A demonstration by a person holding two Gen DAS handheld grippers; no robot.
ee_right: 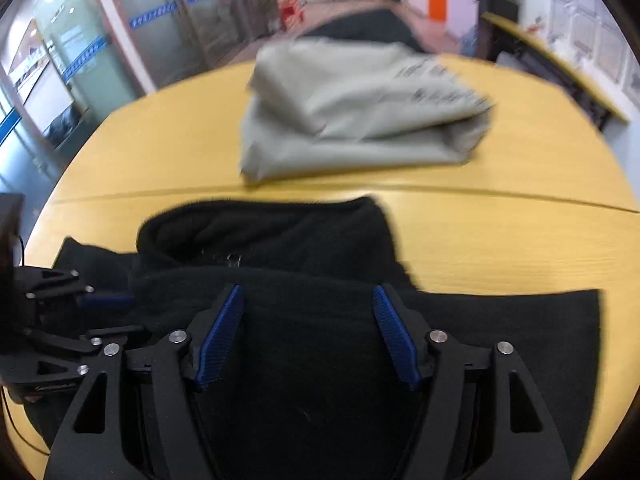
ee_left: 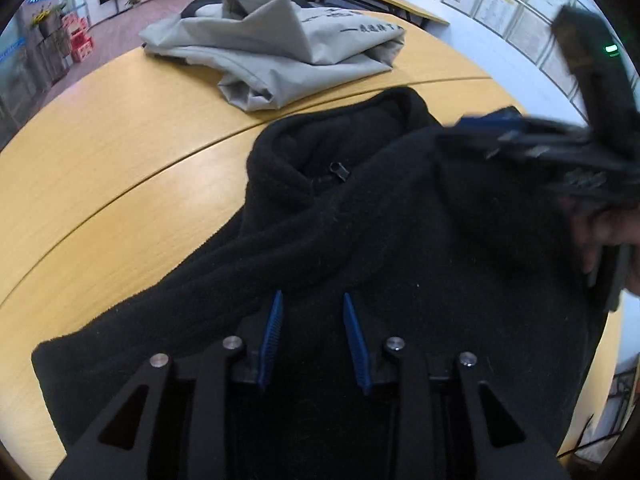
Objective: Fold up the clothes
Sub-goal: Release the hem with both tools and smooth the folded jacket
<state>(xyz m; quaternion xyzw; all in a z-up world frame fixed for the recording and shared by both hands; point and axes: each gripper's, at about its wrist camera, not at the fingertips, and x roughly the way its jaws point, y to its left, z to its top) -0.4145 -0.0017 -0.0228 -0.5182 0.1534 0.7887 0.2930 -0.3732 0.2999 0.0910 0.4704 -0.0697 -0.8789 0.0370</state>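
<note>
A black fleece jacket (ee_left: 380, 232) lies on the wooden table (ee_left: 120, 152), collar and zipper pull (ee_left: 338, 170) facing away, one sleeve laid across its front toward the left. My left gripper (ee_left: 314, 300) hovers over the jacket's lower part, jaws partly open and empty. My right gripper (ee_right: 308, 296) is open wide over the same jacket (ee_right: 320, 340), with nothing between its blue pads (ee_right: 394, 338). The right gripper also shows at the right edge of the left wrist view (ee_left: 560, 148). The left gripper shows at the left edge of the right wrist view (ee_right: 72, 312).
A folded grey garment (ee_left: 288, 48) with dark printed text lies on the table beyond the jacket; it also shows in the right wrist view (ee_right: 360, 112). A dark garment (ee_right: 360, 24) lies behind it. A seam (ee_right: 500, 194) crosses the tabletop.
</note>
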